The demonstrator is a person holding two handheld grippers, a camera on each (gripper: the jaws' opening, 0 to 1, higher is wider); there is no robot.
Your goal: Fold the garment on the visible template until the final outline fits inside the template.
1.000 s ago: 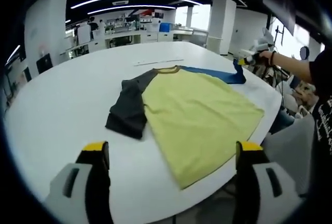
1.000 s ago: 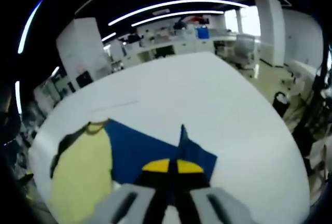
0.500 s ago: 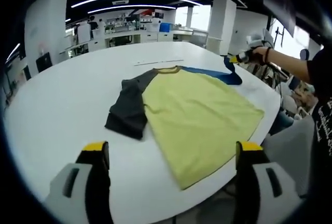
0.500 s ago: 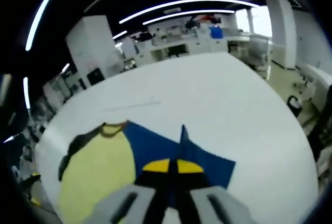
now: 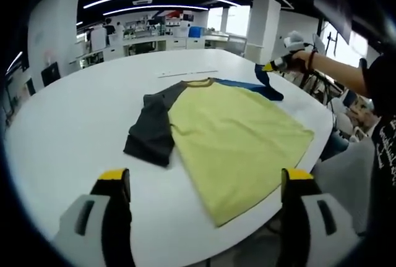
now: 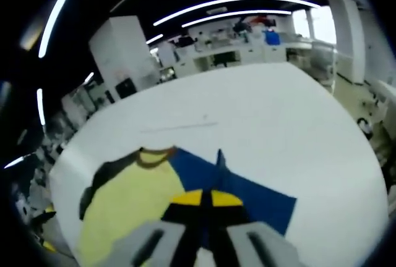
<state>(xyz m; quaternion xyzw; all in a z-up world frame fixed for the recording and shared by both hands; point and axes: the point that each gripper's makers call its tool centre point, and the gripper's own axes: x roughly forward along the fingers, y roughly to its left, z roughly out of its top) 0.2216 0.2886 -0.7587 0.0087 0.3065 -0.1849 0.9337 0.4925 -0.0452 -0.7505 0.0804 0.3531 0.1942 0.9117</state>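
Right gripper (image 6: 206, 200) pinched the shirt's (image 5: 238, 132) blue sleeve (image 6: 247, 194) (lifted off table (image 5: 74, 125)); left gripper (image 5: 207, 183) jaws spread.

I can make out white lettering on the person's black shirt (image 5: 385, 138) at the right edge of the left gripper view, but it is too small and warped for me to read; I find no other legible text, label or number.
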